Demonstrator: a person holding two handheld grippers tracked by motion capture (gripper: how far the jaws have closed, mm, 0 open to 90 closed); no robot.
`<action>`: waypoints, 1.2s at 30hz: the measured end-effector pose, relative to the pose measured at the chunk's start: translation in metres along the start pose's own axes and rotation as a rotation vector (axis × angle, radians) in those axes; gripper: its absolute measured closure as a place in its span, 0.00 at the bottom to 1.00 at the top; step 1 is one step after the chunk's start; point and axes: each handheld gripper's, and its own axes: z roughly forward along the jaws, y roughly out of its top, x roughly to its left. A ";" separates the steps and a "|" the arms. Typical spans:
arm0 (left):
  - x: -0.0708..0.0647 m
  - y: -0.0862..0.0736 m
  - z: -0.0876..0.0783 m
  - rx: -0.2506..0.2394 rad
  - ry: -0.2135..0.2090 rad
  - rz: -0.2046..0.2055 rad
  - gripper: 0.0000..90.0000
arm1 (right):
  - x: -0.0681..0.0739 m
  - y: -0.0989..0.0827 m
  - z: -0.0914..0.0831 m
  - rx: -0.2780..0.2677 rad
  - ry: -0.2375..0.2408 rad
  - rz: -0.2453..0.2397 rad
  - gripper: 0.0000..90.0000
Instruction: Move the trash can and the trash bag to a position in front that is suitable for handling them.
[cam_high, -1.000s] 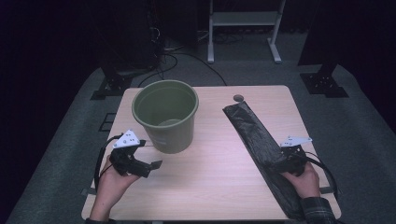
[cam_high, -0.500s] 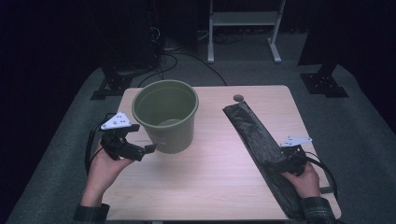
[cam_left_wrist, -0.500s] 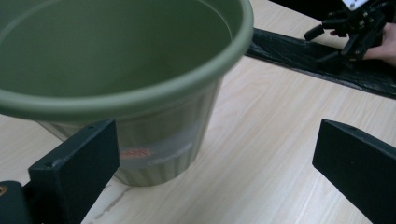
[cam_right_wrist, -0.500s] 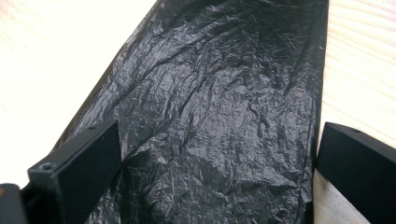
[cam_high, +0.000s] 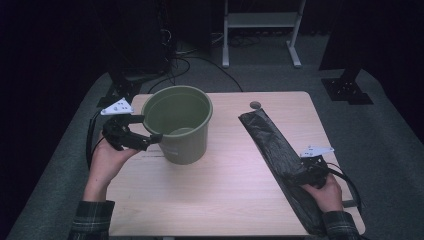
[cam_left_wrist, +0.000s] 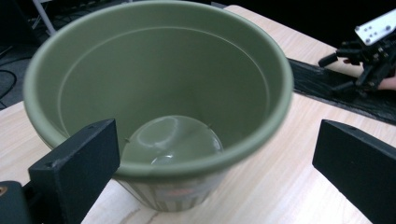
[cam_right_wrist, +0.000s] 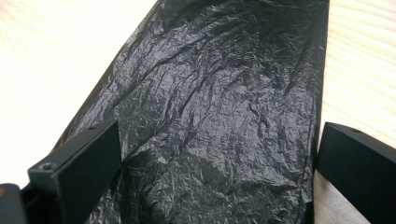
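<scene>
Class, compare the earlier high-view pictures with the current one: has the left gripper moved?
Yes. The left gripper has moved away from the table's near edge, toward the far side, and now sits open against the green bucket's left side.

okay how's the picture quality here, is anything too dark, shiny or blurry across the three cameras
High view: dim, the room behind nearly black, only the table lit; the black bag shows little detail. Left gripper view: the green bucket is evenly lit, its near rim slightly soft, with a pale sheen on its bottom. Right gripper view: sharp wrinkles with glints on the bag, while the wood at upper left is washed out.
</scene>
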 end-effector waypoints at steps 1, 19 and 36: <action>0.003 0.001 0.001 -0.001 -0.004 -0.002 0.00 | 0.000 0.000 0.000 0.000 0.000 0.000 0.00; 0.057 -0.001 0.026 0.050 0.047 -0.071 0.00 | 0.000 0.000 0.000 0.000 0.001 0.000 0.00; 0.058 -0.008 0.045 0.077 0.049 -0.088 0.00 | 0.000 0.000 0.000 -0.001 0.000 0.002 0.00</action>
